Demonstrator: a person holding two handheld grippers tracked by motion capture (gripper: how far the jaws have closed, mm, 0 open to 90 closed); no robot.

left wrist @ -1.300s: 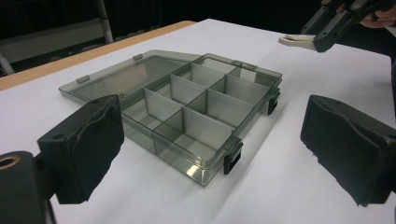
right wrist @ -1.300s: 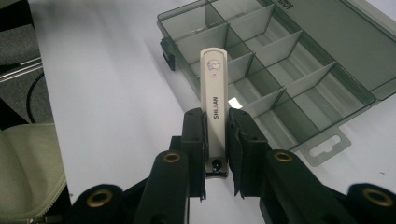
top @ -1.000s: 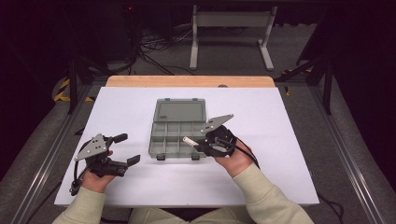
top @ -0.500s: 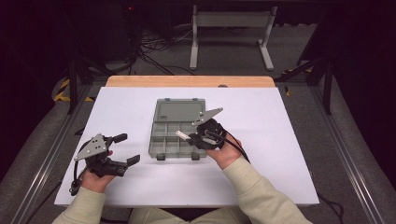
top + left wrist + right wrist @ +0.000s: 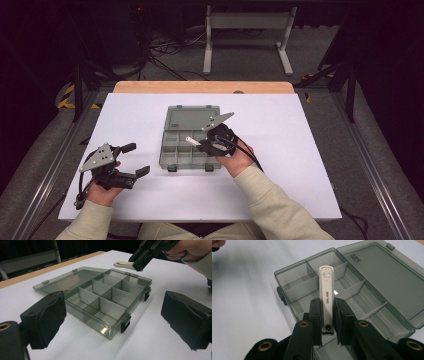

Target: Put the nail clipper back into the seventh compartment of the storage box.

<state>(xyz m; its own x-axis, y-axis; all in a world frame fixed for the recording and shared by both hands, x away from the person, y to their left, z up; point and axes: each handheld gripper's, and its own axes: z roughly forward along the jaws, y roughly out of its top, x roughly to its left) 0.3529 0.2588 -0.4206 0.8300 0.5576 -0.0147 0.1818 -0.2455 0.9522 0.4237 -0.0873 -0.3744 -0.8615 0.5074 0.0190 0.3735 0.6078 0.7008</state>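
A smoke-grey compartment box (image 5: 168, 150) lies open mid-table, its lid (image 5: 187, 119) flat on the far side. My right gripper (image 5: 200, 145) is shut on a white nail clipper (image 5: 192, 140) and holds it above the box's compartments. In the right gripper view the nail clipper (image 5: 326, 287) sticks out between the pads of the right gripper (image 5: 327, 312), over the divided box (image 5: 279, 277). My left gripper (image 5: 136, 159) rests open at the table's left, apart from the box. In the left gripper view the left gripper (image 5: 115, 307) frames the box (image 5: 100, 305), with the clipper (image 5: 123, 264) beyond.
The white table top (image 5: 300, 150) has free room on the right and along the front edge. A wooden strip (image 5: 200, 87) runs along the far edge. Metal rails (image 5: 380, 190) flank the table.
My right gripper has carried the nail clipper left and a little farther away, from the box's right edge to above its compartments. The left gripper has stayed put.
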